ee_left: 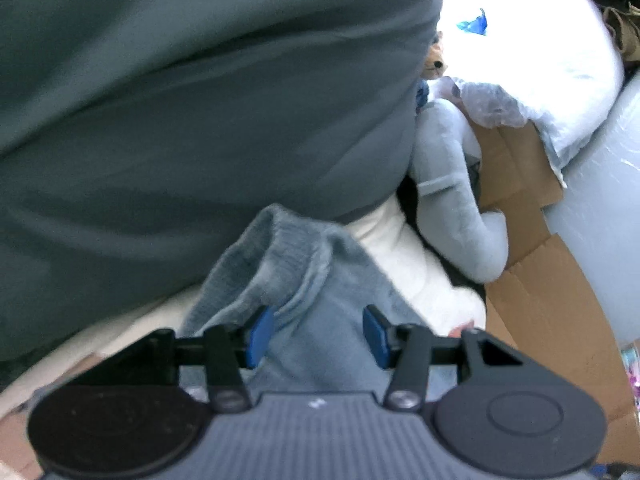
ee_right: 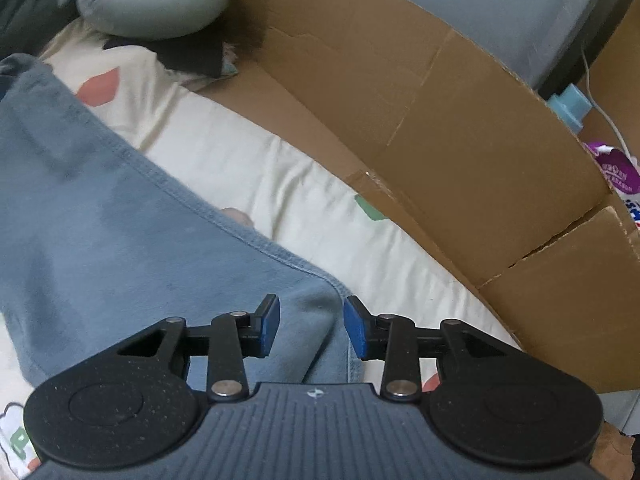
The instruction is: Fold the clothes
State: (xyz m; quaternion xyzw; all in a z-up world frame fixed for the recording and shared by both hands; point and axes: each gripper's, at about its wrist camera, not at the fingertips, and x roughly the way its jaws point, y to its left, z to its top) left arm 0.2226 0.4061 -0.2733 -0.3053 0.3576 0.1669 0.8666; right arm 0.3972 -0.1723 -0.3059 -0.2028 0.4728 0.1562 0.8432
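Both sets of fingers are spread apart, gripping nothing. The left gripper (ee_left: pixel 316 334) sits over a ribbed cuff, the right gripper (ee_right: pixel 311 326) over a hemmed corner of the blue garment (ee_right: pixel 120 220) on the bed (ee_right: pixel 248 168). It looks soft, light and floppy; pinch the stitched edges.

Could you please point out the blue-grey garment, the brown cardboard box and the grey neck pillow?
Blue-grey garment (ee_right: pixel 120 232): right wrist view, flat middle of the fabric.
Brown cardboard box (ee_right: pixel 460 140): right wrist view, its side wall.
Grey neck pillow (ee_right: pixel 160 12): right wrist view, lower curve.
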